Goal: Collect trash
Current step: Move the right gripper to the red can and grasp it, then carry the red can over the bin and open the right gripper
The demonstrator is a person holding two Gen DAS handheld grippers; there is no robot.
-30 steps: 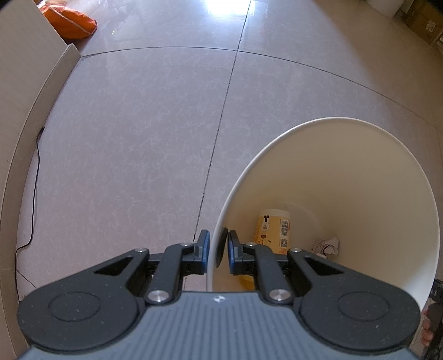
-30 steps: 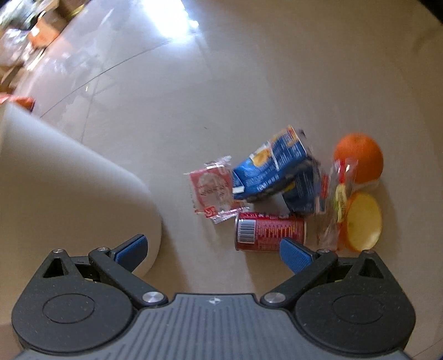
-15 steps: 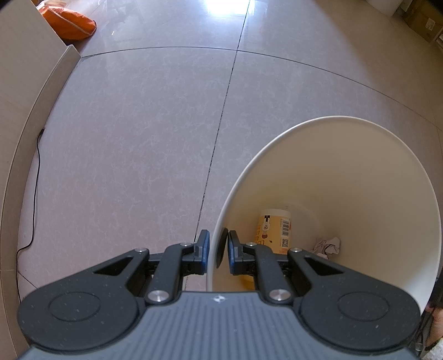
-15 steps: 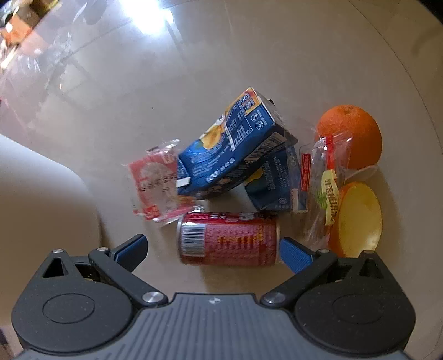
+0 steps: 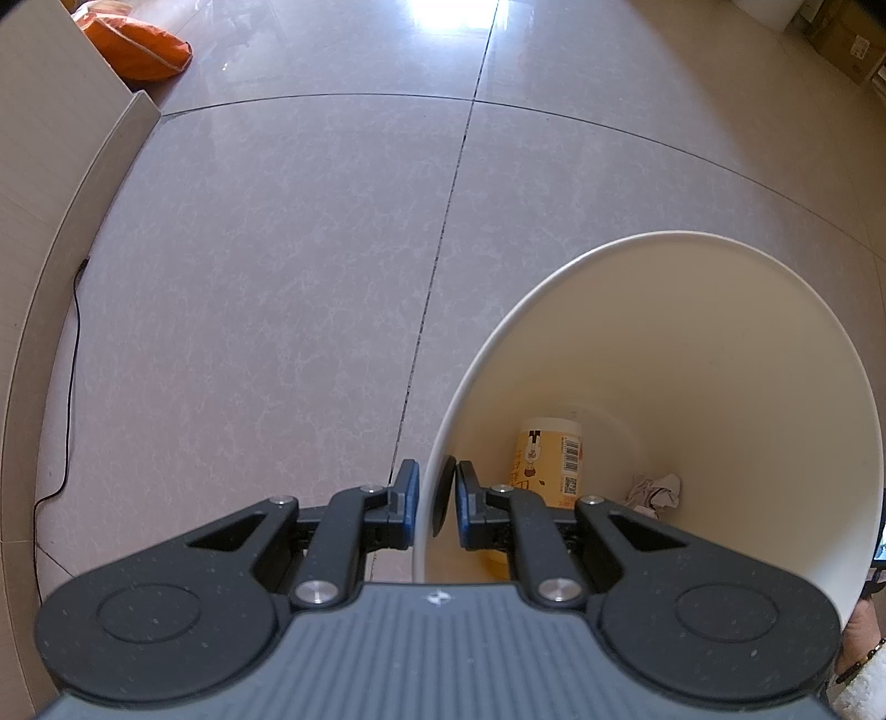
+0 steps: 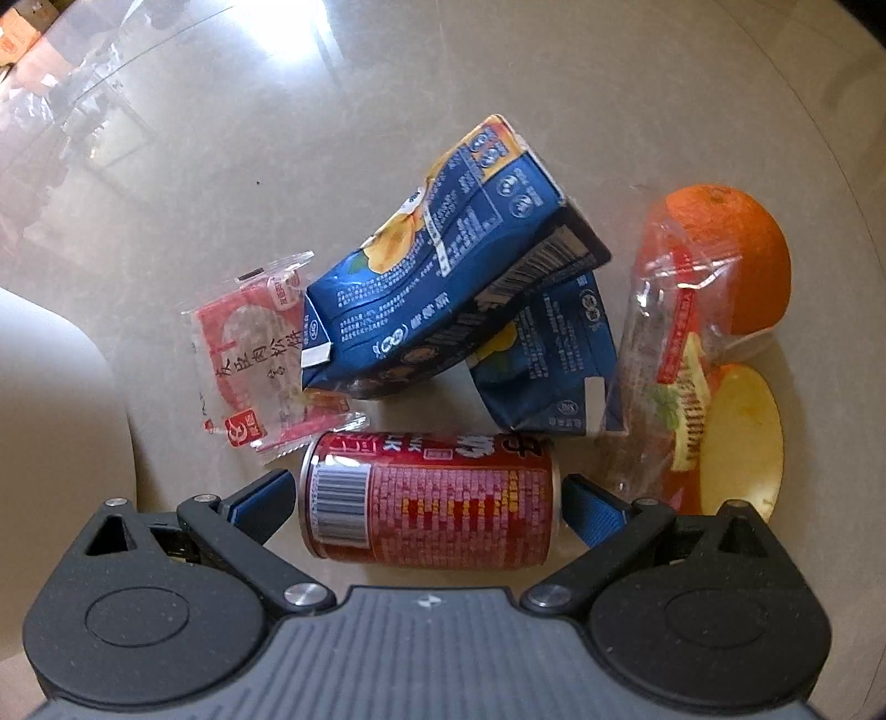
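black speckled claw (image 6: 426,495) bodies, blue pads (image 6: 260,498), silver screws, ribbed grey housing, white cuff (image 5: 861,687)

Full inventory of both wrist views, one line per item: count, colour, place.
bin: 1, cream, on the floor, rim pinched by the left gripper
cup: 1, yellow-orange, inside the bin
crumpled paper: 1, white, bin bottom
can: 1, red, on its side between the right gripper's fingers
cartons: 2, blue, one leaning on the other, behind the can
snack packet: 1, red and clear, left of the cartons
clear wrapper: 1, with red print, right of the cartons
orange: 1, orange, far right
cut fruit piece: 1, yellow face, below the orange
orange bag: 1, top left by the wall
cable: 1, black, along the wall
left gripper: shut on the bin rim
right gripper: open, straddling the can
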